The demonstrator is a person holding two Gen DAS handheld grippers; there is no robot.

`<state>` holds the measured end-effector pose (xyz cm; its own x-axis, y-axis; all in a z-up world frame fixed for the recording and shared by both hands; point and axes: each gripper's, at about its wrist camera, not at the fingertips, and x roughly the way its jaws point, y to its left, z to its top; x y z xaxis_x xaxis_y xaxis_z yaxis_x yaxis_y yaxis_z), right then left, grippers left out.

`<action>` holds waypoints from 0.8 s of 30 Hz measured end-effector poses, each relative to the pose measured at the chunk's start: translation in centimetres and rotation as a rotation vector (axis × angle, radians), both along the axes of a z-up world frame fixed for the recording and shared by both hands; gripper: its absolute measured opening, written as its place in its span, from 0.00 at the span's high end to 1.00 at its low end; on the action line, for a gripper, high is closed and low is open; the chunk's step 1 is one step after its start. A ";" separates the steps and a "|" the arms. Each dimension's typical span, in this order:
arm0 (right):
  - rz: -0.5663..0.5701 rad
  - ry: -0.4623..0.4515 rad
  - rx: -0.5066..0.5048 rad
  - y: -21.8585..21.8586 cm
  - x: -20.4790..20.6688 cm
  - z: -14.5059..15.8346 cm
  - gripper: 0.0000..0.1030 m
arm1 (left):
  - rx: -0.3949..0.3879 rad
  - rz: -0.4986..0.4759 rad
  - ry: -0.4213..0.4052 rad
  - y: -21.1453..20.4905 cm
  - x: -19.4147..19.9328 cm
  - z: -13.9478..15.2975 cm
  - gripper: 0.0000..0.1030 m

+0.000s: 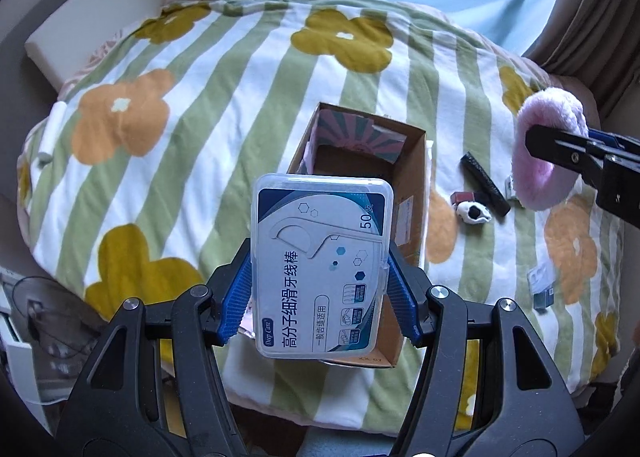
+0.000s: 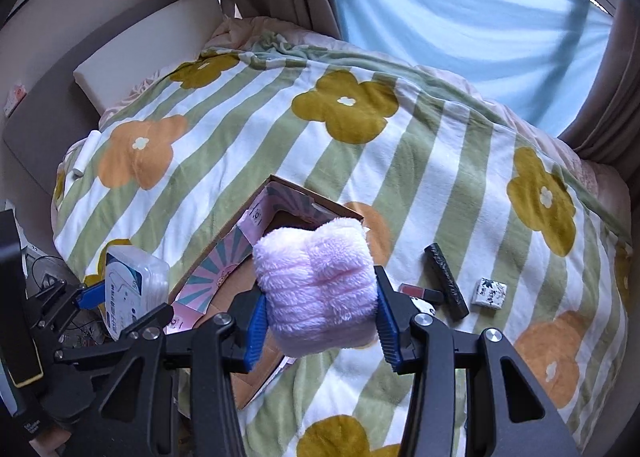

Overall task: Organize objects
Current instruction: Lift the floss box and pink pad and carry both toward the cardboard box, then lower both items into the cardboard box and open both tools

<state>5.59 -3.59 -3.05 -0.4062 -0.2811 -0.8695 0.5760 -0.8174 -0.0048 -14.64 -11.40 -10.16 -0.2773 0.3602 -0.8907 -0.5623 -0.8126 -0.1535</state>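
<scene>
Above the box (image 1: 404, 185), the left gripper (image 1: 318, 289) clamps a floss case (image 1: 320, 273); the right gripper (image 2: 318, 315) squeezes a pink plush (image 2: 316, 285).

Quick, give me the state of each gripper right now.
Left gripper: shut on the floss pick box, held above the cardboard box.
Right gripper: shut on the pink fluffy item.
</scene>
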 end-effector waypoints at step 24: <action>0.415 -0.291 0.217 -13.3 -8.7 -18.9 0.58 | -0.140 -0.159 -0.257 6.4 -2.9 -15.9 0.44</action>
<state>-3.15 -16.92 -21.99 -0.0339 -0.1687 -0.9851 0.8525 -0.5194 0.0596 -17.52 -5.01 -26.07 0.0126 0.2499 -0.9682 -0.6409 -0.7412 -0.1997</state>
